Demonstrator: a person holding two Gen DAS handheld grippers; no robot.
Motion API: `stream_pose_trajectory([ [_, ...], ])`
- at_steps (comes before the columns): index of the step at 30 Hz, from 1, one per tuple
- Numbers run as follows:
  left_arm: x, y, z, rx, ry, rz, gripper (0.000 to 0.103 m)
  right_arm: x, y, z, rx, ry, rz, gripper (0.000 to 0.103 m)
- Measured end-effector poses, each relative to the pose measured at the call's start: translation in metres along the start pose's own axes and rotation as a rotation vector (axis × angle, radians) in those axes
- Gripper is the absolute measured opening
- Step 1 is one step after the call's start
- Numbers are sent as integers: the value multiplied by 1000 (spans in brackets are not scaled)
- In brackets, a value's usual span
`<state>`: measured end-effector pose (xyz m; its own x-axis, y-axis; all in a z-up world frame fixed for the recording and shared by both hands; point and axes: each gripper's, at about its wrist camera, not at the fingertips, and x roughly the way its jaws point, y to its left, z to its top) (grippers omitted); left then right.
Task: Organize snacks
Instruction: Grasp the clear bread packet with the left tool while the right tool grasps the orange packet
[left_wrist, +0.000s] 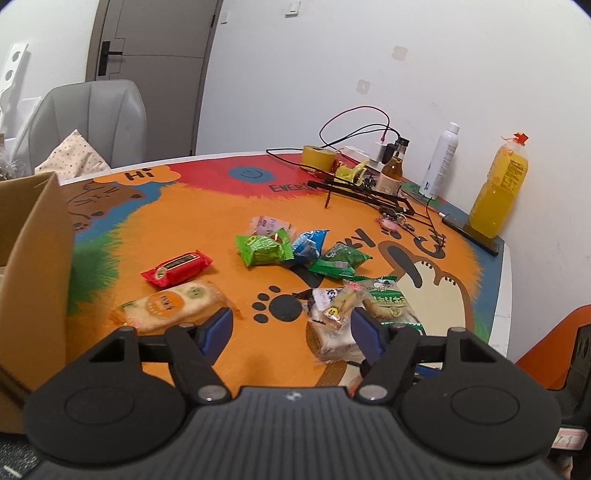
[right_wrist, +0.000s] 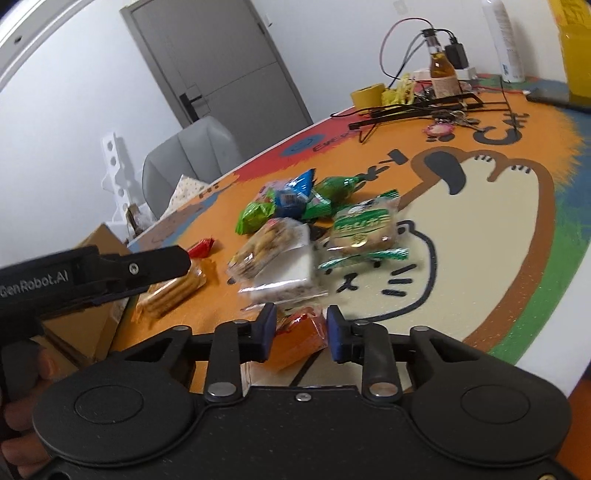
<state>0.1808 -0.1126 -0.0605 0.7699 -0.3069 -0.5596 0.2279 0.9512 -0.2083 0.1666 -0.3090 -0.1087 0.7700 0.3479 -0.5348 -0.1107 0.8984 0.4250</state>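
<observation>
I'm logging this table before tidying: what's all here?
red snack pack: one, left of centre
cracker pack: one, orange-labelled, near left gripper
green packets: two, mid-table, flanking the blue one
blue packet: one, mid-table
clear biscuit packs: several, piled near front
orange packet: one, between right gripper's pads
cardboard box: one, brown, left edge
juice bottle: one, yellow, far right
tape roll: one, yellow, far side
left gripper: open, over table
right gripper: shut on orange packet

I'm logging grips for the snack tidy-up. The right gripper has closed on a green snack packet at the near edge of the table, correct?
Not quite: the packet between the right gripper's pads is orange-red, not green, as the right wrist view shows. The rest holds.
</observation>
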Motion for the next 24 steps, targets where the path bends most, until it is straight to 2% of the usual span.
stream_pose_trajectory([
  [5,15,-9,2,23,19,-16,63,2,-15,10,23,-31,-36,24],
  [12,39,-19,4,27,43,-21,48,3,-32,24,48,-69,-63,21],
  [16,52,-27,6,35,55,-32,40,1,-34,28,44,-85,-94,29],
  [20,62,-34,7,49,69,-38,34,-5,-36,24,76,-80,-114,43],
  [23,68,-35,6,59,82,-29,28,-9,-35,18,104,-64,-126,44],
  [24,69,-35,5,62,85,-23,22,-9,-33,17,104,-53,-118,44],
])
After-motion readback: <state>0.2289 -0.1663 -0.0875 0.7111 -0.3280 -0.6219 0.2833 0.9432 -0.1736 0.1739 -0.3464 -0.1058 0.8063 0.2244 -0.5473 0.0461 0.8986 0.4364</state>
